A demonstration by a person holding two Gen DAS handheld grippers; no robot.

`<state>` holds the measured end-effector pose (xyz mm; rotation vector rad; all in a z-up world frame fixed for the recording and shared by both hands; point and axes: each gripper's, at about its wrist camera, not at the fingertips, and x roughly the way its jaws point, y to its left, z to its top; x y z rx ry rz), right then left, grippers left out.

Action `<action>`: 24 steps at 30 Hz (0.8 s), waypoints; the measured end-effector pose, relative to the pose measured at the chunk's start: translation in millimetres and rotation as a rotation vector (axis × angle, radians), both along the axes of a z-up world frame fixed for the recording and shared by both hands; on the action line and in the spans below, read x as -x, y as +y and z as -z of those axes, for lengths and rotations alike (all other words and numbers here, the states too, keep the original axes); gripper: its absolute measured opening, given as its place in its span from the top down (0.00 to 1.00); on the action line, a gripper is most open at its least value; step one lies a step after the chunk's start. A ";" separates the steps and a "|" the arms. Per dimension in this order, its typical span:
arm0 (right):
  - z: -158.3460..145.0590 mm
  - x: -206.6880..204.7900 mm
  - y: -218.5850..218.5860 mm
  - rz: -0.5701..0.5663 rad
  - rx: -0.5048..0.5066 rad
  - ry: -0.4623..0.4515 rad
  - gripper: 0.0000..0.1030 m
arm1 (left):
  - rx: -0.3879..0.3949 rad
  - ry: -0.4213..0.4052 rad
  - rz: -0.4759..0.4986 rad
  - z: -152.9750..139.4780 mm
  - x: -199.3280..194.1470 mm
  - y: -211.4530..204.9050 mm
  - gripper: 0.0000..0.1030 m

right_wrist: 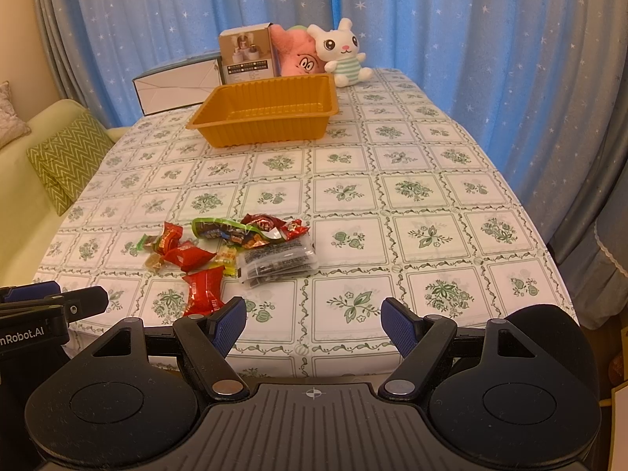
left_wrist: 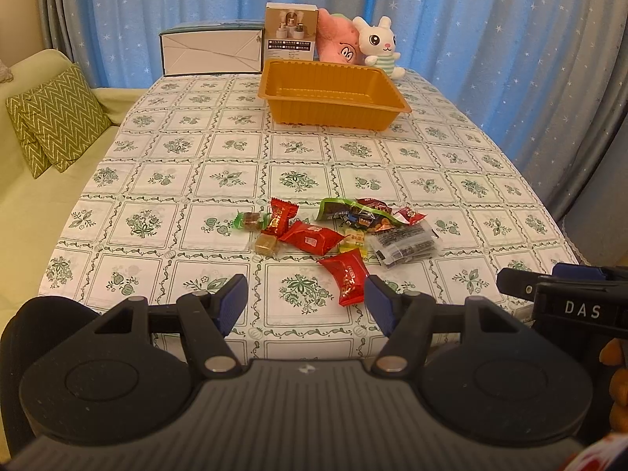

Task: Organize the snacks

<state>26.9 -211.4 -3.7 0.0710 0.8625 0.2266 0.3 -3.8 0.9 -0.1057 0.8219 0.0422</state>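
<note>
Left tongs and right tongs are both gaping wide, holding nothing, hovering over the near table edge. Snacks are lying in a loose pile just beyond, red pack nearest the left tongs. Crinkly foil and clear wrappers, probably light, slippery, squashy; pinching a pack across its middle looks best. Ribbed orange plastic tray is sitting empty, well apart, far side.

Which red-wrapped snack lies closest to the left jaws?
The lone red pack at the pile's near edge, just ahead of the open left gripper; the other red ones lie farther back.
</note>
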 end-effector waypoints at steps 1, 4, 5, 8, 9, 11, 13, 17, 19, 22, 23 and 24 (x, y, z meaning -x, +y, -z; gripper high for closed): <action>0.1 0.0 0.0 0.000 0.000 0.000 0.26 | 0.000 0.000 0.000 -0.2 -0.1 -0.2 0.38; 0.3 0.1 -0.1 0.000 0.000 0.001 0.26 | 0.000 0.000 0.000 0.0 0.0 -0.2 0.38; 0.4 0.1 -0.2 0.000 0.000 0.000 0.26 | 0.000 0.000 0.000 0.0 0.0 -0.2 0.38; 0.7 0.2 -0.2 0.000 0.000 0.000 0.26 | 0.000 0.000 0.000 0.0 0.0 -0.2 0.38; 0.8 0.2 -0.2 0.000 0.001 0.000 0.26 | 0.000 0.000 0.000 0.1 0.0 -0.1 0.38; 1.0 0.3 -0.3 0.000 0.000 0.000 0.26 | 0.001 0.000 0.000 0.0 0.0 -0.1 0.38; 1.1 0.5 0.1 0.000 0.000 0.000 0.26 | 0.001 0.000 0.000 0.1 0.0 -0.4 0.38; 0.7 1.2 1.2 0.002 0.000 -0.002 0.26 | 0.002 0.002 0.001 0.9 0.2 -0.5 0.38; -2.2 1.3 -3.2 0.010 -0.002 -0.008 0.26 | 0.006 0.004 0.006 0.7 -0.7 -1.5 0.40; 0.0 -3.4 -9.5 0.031 -0.009 -0.017 0.26 | 0.013 0.008 0.023 0.4 -4.6 -3.6 0.43; -0.1 -4.4 -12.2 0.040 -0.009 -0.021 0.26 | 0.017 0.008 0.027 0.1 -6.5 -4.3 0.43; 3.6 -9.4 -15.8 0.048 -0.005 -0.024 0.26 | 0.020 0.008 0.032 -0.2 -8.9 -4.9 0.43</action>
